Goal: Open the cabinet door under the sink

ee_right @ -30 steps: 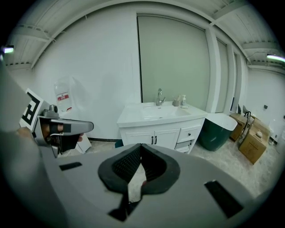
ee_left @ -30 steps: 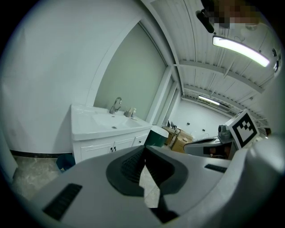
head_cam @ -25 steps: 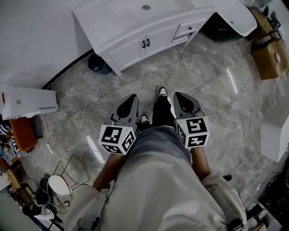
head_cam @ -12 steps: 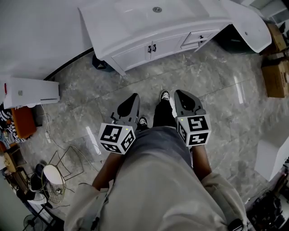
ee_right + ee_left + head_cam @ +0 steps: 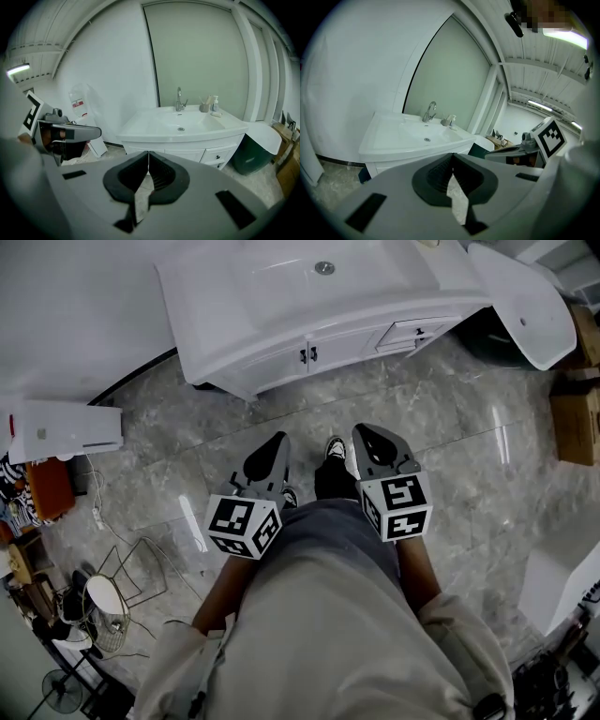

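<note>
The white sink cabinet (image 5: pixel 281 296) stands against the wall at the top of the head view. Its two doors (image 5: pixel 307 354) are closed, with dark handles side by side at the middle. Both grippers hang at waist height, well short of the cabinet and apart from it. My left gripper (image 5: pixel 277 440) is shut with nothing between its jaws, and so is my right gripper (image 5: pixel 361 431). The left gripper view has the basin and tap (image 5: pixel 423 135) ahead of the closed jaws (image 5: pixel 452 157). In the right gripper view the doors (image 5: pixel 185 155) lie just beyond the closed jaws (image 5: pixel 148 153).
Two small drawers (image 5: pixel 417 332) sit right of the doors. A dark bin (image 5: pixel 497 334) under a white panel (image 5: pixel 525 301) and cardboard boxes (image 5: pixel 577 418) stand at the right. A white appliance (image 5: pixel 61 432), cables and a floor fan (image 5: pixel 103 610) lie at the left.
The person has stepped toward the cabinet, so it shows a little nearer and more central. Both grippers stay shut and keep their place in front of the body.
</note>
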A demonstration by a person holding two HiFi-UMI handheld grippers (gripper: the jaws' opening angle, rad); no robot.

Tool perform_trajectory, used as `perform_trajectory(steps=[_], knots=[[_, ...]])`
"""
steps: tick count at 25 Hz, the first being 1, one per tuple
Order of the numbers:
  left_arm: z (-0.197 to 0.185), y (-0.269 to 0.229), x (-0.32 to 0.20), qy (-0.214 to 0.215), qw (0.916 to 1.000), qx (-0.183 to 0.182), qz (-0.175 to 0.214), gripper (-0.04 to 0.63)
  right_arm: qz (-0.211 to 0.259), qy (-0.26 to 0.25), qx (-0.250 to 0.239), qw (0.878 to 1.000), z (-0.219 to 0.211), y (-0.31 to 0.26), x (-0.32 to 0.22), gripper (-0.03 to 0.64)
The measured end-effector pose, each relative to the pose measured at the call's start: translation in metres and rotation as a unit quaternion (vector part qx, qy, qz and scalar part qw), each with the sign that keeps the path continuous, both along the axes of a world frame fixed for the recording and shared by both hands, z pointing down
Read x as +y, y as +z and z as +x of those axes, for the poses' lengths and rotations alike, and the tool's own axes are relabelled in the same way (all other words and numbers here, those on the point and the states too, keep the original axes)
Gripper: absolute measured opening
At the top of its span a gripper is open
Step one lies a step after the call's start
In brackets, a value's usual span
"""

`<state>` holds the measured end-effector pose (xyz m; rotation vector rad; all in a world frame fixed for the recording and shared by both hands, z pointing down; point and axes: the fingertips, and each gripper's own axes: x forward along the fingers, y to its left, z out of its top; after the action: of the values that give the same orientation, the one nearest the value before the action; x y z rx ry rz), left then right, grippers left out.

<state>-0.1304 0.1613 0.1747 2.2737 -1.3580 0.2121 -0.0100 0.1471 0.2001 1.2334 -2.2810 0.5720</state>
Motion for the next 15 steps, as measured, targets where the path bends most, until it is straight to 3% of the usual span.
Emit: perform_trajectory(steps=[15], knots=[[0.038,0.012,-0.065,-0.054,0.9983,-0.014,-0.016,0.0,-0.022,-0.068,-0.029,0.997,0.026,0.027,-0.076,0.012]])
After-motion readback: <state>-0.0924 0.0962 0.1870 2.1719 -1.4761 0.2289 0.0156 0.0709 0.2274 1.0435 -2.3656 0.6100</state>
